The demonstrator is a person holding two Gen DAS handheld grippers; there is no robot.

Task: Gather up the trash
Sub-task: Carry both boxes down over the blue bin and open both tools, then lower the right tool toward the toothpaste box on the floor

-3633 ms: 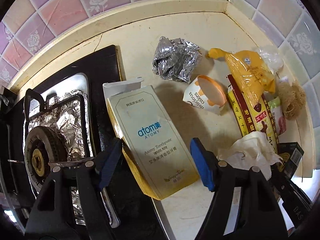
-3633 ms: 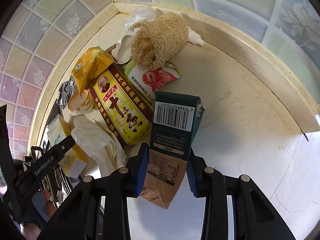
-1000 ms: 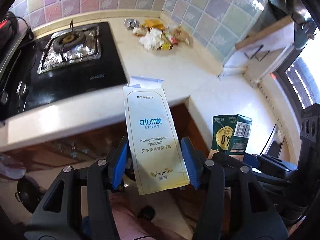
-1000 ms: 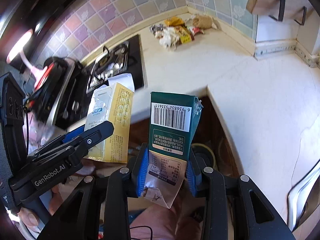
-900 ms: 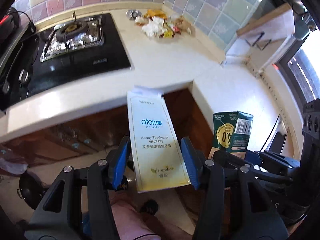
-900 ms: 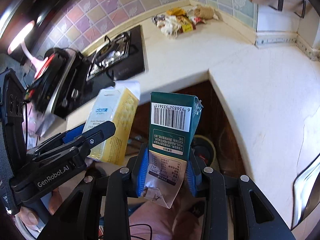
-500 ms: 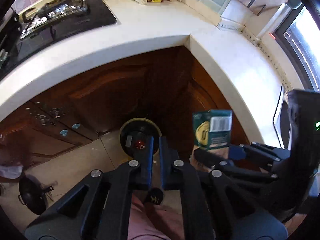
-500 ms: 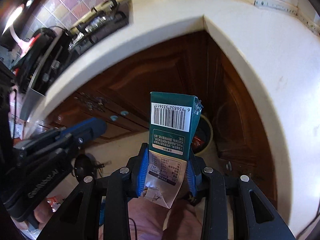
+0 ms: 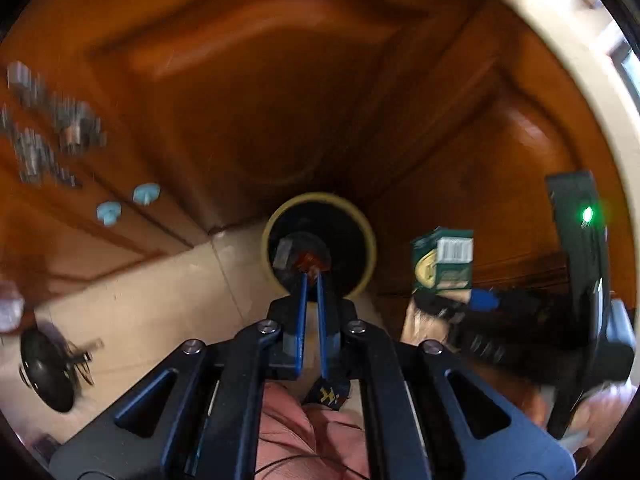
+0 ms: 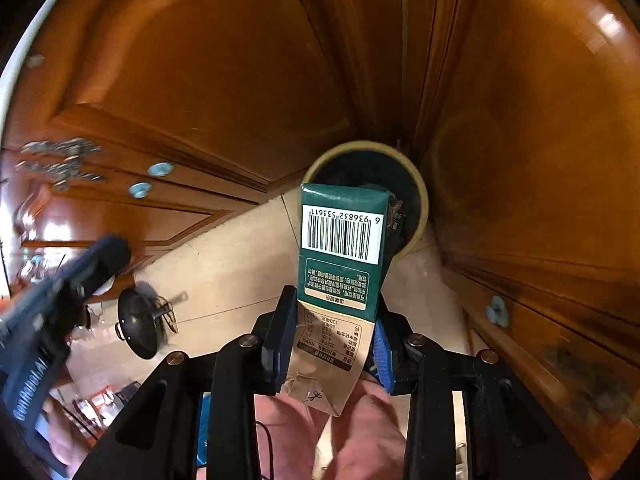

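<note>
A dark pan [image 10: 141,328] lies on the floor at left. The left gripper [image 9: 311,280] – jaws closed, empty – points into the yellow-rimmed bin [image 9: 370,240]. Right of it, the right gripper [image 10: 332,344] clamps the green carton [image 10: 340,248] – above the bin's rim.

We've got black grippers [image 9: 311,276] with blue pads, silver screws, pink trousers [image 9: 304,432] at six o'clock.

Bin [image 10: 420,196] interior half-hidden behind green carton [image 10: 340,252]; contents indistinct.
</note>
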